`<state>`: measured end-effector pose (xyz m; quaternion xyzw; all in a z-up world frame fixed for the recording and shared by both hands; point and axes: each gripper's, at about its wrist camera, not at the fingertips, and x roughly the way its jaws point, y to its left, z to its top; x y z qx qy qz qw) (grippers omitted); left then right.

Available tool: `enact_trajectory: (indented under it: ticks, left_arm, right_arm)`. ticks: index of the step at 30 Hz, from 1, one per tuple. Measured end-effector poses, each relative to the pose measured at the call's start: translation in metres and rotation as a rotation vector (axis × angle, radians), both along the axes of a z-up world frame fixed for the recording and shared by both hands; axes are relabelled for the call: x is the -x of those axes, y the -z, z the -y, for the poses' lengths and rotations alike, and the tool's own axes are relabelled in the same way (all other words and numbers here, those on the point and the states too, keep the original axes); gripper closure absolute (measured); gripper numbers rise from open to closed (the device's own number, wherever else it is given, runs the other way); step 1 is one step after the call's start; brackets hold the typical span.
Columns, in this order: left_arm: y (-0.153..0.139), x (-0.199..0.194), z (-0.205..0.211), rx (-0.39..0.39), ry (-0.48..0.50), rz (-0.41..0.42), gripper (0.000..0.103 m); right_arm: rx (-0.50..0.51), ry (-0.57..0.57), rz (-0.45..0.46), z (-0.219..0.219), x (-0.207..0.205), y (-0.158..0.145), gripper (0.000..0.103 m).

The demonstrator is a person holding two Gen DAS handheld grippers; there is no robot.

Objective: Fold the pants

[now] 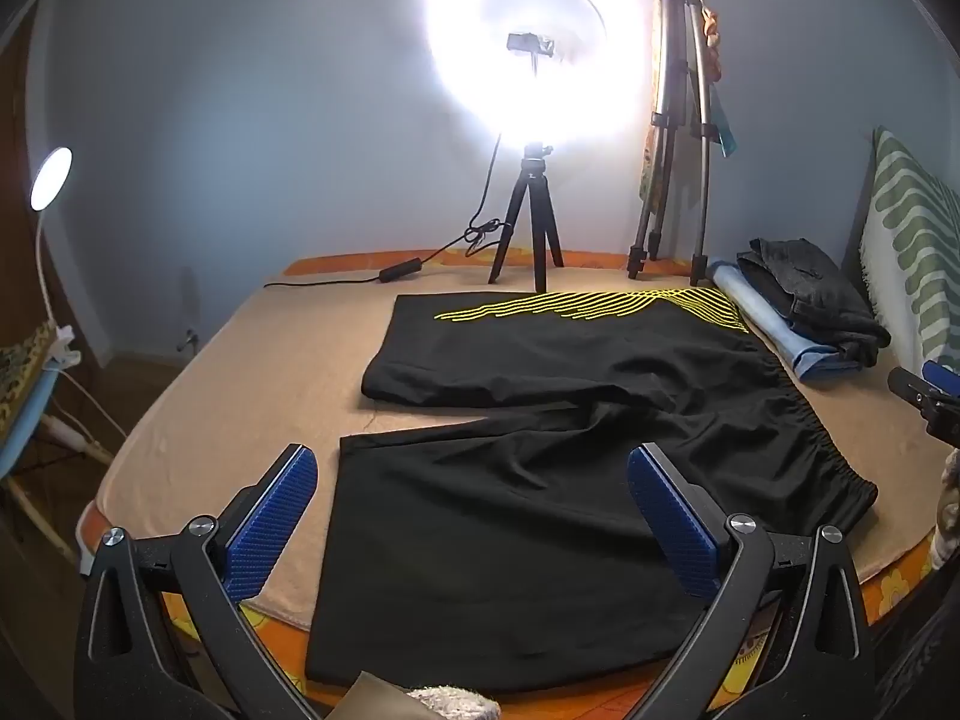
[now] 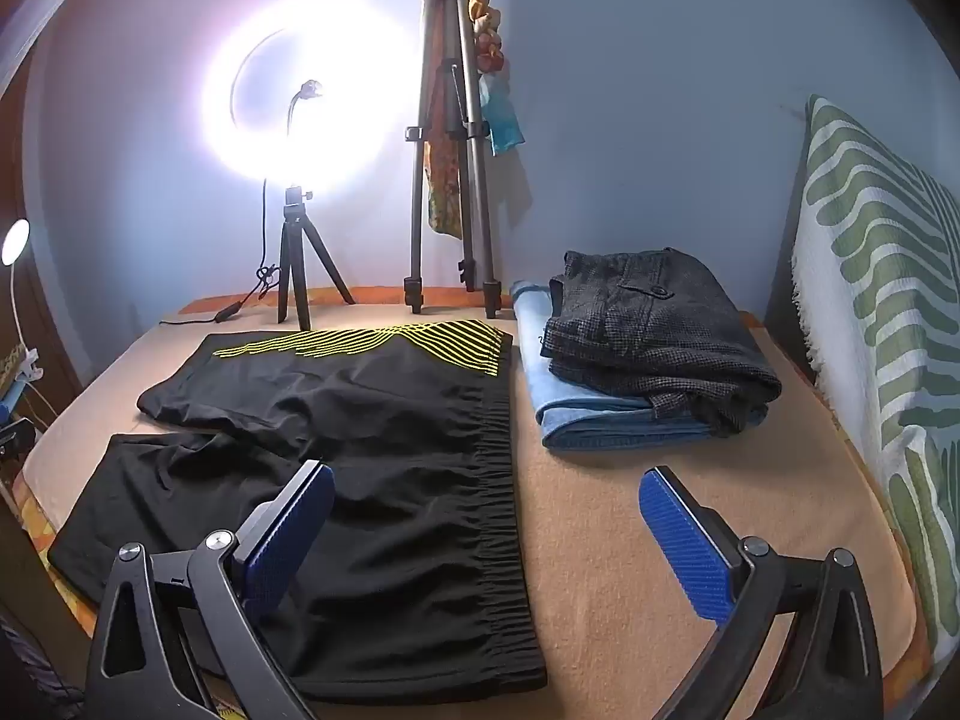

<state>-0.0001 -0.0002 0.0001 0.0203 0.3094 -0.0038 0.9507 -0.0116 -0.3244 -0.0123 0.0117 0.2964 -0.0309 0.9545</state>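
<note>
Beige blanket (image 1: 252,372) is covering the bed in the left wrist view, with a lit ring light (image 1: 534,42) and a folded tripod (image 1: 678,138) standing at the far edge against a pale wall. Black shorts (image 1: 510,480) are lying flat and fully spread on the blanket, with no fold made yet. The elastic waistband (image 1: 804,420) is facing the right side of the frame, and both leg openings are facing left, so the long axis is running left to right across the bed. The leg bearing yellow stripes (image 1: 600,303) is lying farther away; the plain leg is lying nearest the camera. The left gripper (image 1: 474,516) is hovering above the near leg with its jaws standing at full width and nothing between them. The task is judged to be at its very start: all folds are remaining.

Along the right side of the bed in the right wrist view, a stack of folded garments (image 2: 648,354) is resting just beside the shorts (image 2: 360,420), with a green-patterned cushion (image 2: 882,300) leaning behind it. The waistband (image 2: 498,468) is running from far to near through the middle of the frame, confirming that the garment is pointing waist-right. The right gripper (image 2: 486,534) is hovering over the waistband's near end, jaws spread wide and holding nothing, with one finger over black fabric and the other over bare blanket (image 2: 630,510).
</note>
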Motion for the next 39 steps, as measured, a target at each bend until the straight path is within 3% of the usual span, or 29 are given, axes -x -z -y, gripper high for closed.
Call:
enact_trajectory:
  ticks: [39]
  left_arm:
    - [0.0005,-0.0022,-0.0036,0.029,0.001,-0.008,0.001]
  right_arm:
    - [-0.003,-0.007,-0.005,-0.0032,-0.0007,0.0012,0.0]
